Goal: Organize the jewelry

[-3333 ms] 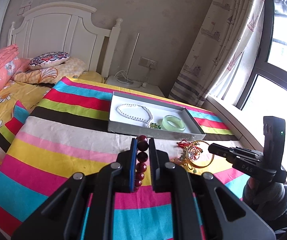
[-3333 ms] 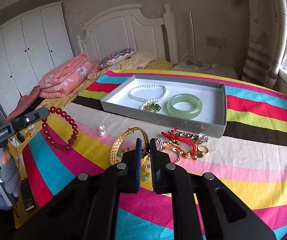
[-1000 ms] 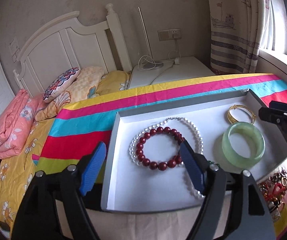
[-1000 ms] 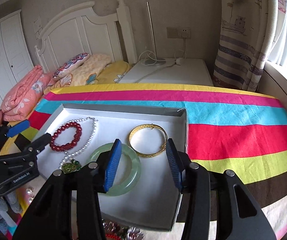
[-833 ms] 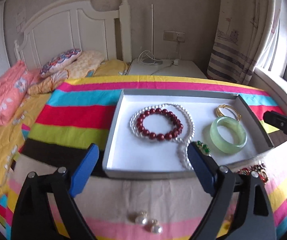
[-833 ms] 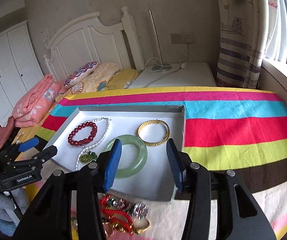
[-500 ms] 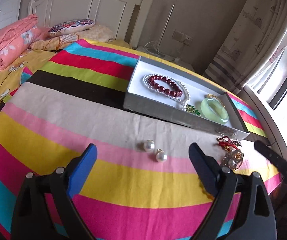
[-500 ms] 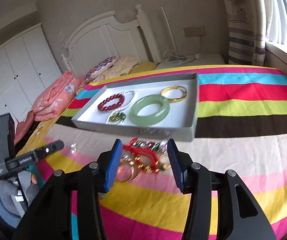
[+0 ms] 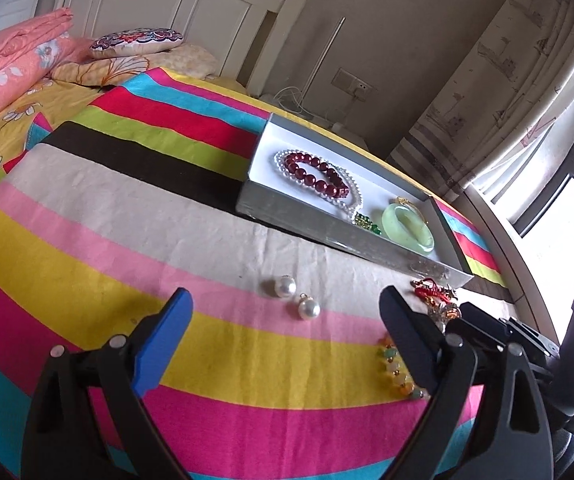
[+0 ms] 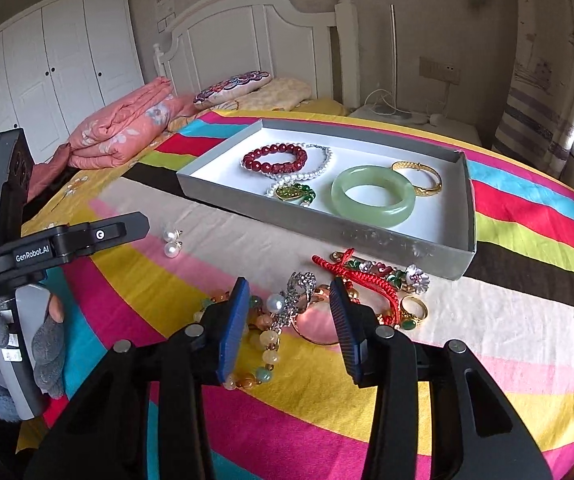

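Reaching for the next pieces: both tools released over the bed.
Pearl earrings (image 9: 297,298) lie just ahead of the left tool (image 9: 283,334); tangled pile (image 10: 327,300) between the right tool (image 10: 289,320) fingers; tray (image 10: 315,222) beyond.

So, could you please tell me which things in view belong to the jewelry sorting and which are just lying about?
Part of the job:
- grey tray holding red bead bracelet, pearl necklace, jade bangle, gold bangle
- pearl earrings
- loose jewelry pile
- left gripper and right gripper, both open

Just lying about:
- folded pink quilt
- patterned pillow
- wardrobe
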`<act>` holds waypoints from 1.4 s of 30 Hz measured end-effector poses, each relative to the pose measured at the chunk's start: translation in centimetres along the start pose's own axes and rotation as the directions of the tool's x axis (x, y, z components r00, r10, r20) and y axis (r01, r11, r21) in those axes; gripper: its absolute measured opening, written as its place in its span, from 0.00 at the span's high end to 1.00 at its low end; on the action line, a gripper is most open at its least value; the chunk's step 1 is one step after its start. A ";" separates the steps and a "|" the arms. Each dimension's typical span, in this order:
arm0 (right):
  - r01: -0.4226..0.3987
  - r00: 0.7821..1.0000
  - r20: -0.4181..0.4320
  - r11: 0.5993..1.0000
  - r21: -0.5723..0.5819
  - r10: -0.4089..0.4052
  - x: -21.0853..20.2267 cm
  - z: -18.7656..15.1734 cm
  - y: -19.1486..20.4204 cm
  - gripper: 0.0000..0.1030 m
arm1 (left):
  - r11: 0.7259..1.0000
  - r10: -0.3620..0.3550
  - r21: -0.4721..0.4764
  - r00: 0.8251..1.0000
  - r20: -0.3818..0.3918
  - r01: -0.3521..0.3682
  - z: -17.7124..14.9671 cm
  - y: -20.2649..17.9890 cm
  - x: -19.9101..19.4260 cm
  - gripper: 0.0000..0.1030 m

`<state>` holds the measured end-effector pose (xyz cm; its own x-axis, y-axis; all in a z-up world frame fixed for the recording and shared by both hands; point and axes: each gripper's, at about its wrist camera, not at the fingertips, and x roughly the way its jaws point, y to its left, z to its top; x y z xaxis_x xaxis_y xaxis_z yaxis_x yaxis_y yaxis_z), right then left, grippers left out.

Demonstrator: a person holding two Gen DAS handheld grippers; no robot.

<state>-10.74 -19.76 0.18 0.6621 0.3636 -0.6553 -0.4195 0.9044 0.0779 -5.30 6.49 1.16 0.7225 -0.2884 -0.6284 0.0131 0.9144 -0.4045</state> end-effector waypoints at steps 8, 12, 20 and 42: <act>0.003 1.000 0.004 1.000 0.017 -0.003 0.4 0.3 -0.4 0.79 | 1.000 -0.013 0.002 1.000 0.001 0.013 0.1 0.0 -0.1 0.09; 0.016 1.000 -0.002 1.000 0.003 -0.016 0.5 0.3 0.0 0.81 | 1.000 -0.027 -0.001 1.000 0.006 0.027 0.0 0.0 -0.2 0.08; 0.044 0.999 0.021 0.999 0.011 -0.044 0.2 0.1 -0.2 0.97 | 1.000 -0.031 0.001 1.000 0.005 0.031 -0.1 -0.2 -0.2 0.08; -0.174 0.946 0.310 0.953 0.249 0.092 -8.8 -0.3 -6.2 0.97 | 0.987 -0.072 0.139 0.993 -0.089 0.084 -0.8 -2.3 0.8 0.08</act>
<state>-14.15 -28.57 5.22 0.7805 0.4963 -0.3801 -0.3604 0.8540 0.3752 -5.31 3.93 1.12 0.6550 -0.3779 -0.6544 0.1702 0.9175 -0.3595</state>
